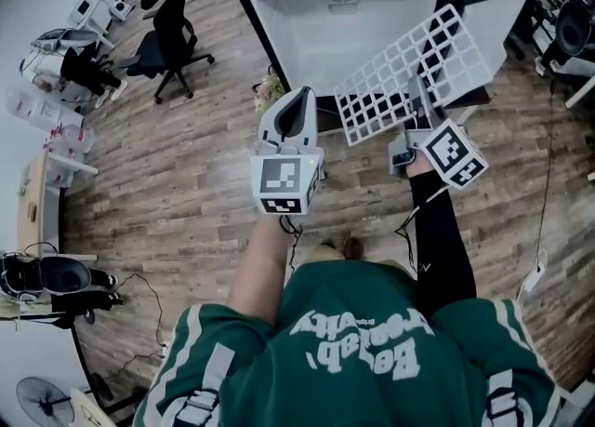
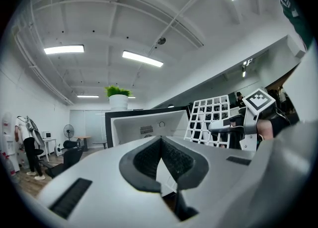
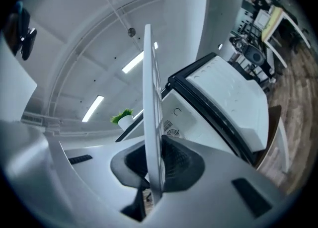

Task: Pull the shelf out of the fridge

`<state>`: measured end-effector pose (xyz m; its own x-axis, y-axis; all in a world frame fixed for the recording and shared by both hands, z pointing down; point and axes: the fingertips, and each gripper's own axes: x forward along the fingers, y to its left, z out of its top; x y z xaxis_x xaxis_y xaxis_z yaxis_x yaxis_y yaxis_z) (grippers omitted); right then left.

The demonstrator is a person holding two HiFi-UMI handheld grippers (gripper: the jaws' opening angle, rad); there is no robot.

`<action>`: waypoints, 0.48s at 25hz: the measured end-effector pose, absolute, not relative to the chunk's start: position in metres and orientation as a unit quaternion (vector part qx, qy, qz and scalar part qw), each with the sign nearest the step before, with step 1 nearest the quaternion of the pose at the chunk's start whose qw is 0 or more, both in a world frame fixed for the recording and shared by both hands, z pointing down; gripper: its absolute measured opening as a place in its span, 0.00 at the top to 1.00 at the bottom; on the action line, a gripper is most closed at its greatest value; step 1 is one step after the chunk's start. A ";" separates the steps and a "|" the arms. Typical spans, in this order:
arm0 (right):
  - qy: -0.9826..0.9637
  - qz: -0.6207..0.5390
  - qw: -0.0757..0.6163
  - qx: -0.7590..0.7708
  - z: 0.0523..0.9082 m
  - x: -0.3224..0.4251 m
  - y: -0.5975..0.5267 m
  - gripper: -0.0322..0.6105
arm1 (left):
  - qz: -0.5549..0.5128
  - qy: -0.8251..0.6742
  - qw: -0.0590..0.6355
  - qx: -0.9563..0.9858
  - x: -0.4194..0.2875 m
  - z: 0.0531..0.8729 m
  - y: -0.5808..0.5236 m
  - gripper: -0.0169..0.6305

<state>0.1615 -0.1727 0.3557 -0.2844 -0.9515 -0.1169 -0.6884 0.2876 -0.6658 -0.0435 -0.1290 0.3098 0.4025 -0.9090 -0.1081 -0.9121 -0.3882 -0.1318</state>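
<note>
The fridge [image 1: 344,34] stands open ahead of me, its white inside bare. A white wire-grid shelf [image 1: 409,72] hangs tilted in the air outside the fridge's front, at its right. My right gripper [image 1: 420,107] is shut on the shelf's near edge. In the right gripper view the shelf [image 3: 151,122] runs edge-on between the dark pads [image 3: 181,160]. My left gripper [image 1: 302,98] is to the left of the shelf, apart from it, shut with nothing in it. The left gripper view shows its tips [image 2: 160,145] together, with the shelf [image 2: 211,115] and fridge [image 2: 144,122] beyond.
The fridge door [image 1: 497,20] stands open at the right. A potted plant [image 2: 118,98] sits on top of the fridge. A black office chair [image 1: 167,34] is at the left on the wood floor. Cables [image 1: 544,230] trail along the right side.
</note>
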 end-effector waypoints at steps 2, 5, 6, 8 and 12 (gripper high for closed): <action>0.769 -0.229 0.233 -0.549 0.356 0.161 -0.173 0.89 | 0.014 0.544 0.082 -0.835 -0.041 0.309 -0.131 0.95; 0.779 -0.196 0.206 -0.559 0.351 0.159 -0.174 0.89 | 0.018 0.536 0.082 -0.840 -0.036 0.309 -0.135 0.95; 0.781 -0.185 0.200 -0.562 0.348 0.158 -0.175 0.89 | 0.018 0.535 0.084 -0.841 -0.035 0.309 -0.136 0.95; 0.787 -0.164 0.180 -0.567 0.349 0.155 -0.176 0.89 | 0.019 0.531 0.085 -0.843 -0.032 0.308 -0.139 0.95; 0.796 -0.088 0.115 -0.587 0.345 0.152 -0.175 0.89 | 0.021 0.526 0.083 -0.846 -0.027 0.309 -0.143 0.95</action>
